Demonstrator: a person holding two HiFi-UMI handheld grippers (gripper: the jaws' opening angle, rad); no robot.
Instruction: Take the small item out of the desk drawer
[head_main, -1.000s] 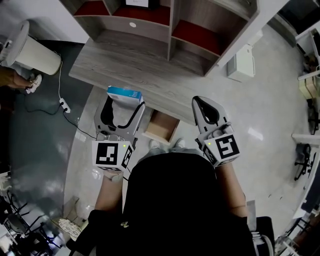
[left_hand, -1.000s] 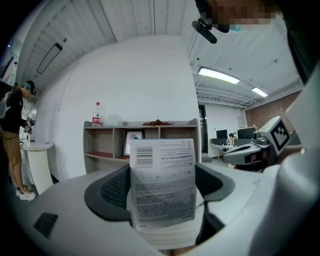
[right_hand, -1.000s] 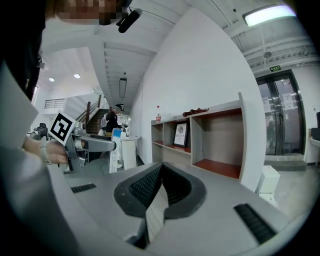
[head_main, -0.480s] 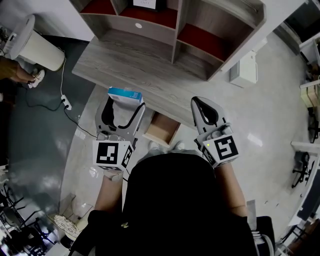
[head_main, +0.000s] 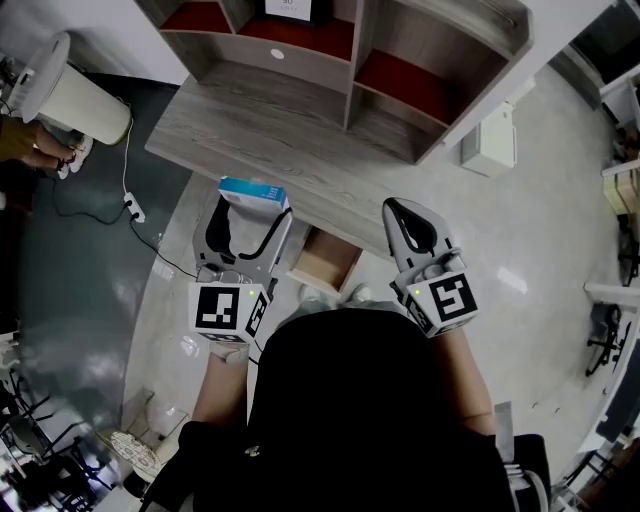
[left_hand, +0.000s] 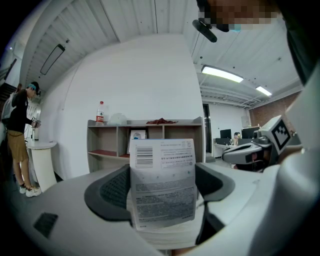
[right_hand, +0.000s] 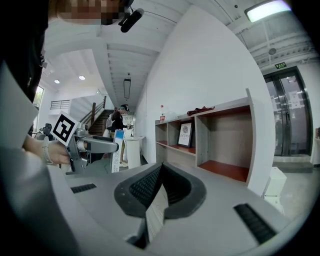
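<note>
A small white-and-blue box (head_main: 252, 191) with printed text and a barcode (left_hand: 162, 182) stands upright between the jaws of my left gripper (head_main: 248, 212), which is shut on it above the desk's front edge. In the left gripper view the box fills the gap of the left gripper (left_hand: 162, 172). The wooden drawer (head_main: 322, 258) stands pulled out below the desk (head_main: 270, 135), between the two grippers. My right gripper (head_main: 397, 207) hovers to the drawer's right with its jaws together. In the right gripper view the right gripper (right_hand: 161, 172) shows only a thin pale strip low between its pads.
A shelf unit with red-floored compartments (head_main: 400, 75) rises at the back of the desk. A white cylindrical stand (head_main: 75, 100) with a person beside it is at the far left, and a cable with a power strip (head_main: 128, 208) lies on the floor. A white box (head_main: 490, 135) sits on the floor at the right.
Almost nothing. The left gripper keeps the box at the same spot and the right gripper stays put. Only the head view has shifted slightly.
</note>
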